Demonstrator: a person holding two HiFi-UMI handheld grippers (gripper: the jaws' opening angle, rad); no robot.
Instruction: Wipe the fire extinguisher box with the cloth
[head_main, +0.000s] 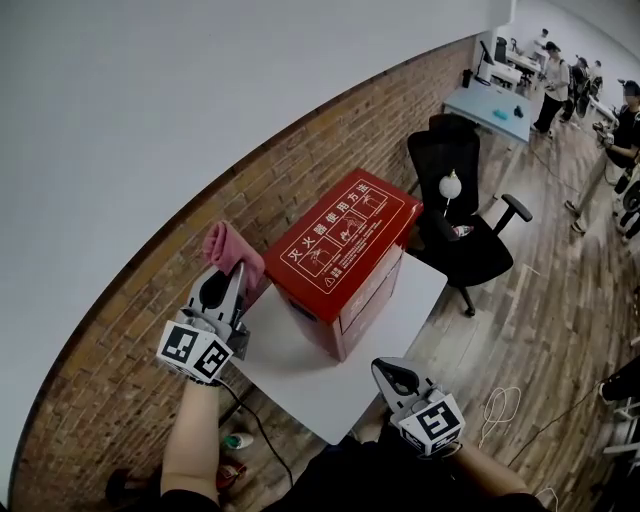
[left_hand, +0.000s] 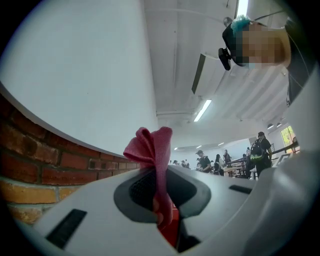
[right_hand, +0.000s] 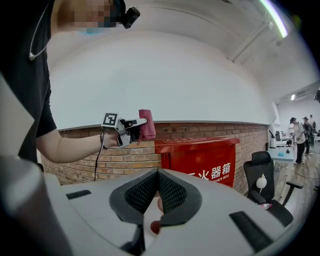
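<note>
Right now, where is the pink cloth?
In the head view the cloth is at the left, pinched in the left gripper, just left of the red box and in front of the brick wall.

Pink cloth (head_main: 232, 252), red box (head_main: 350, 235), white table (head_main: 300, 375)

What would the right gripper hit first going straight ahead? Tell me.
Probably the fire extinguisher box, near its left end. The right gripper aims close to that edge, so it could instead reach the brick wall beside it.
</note>
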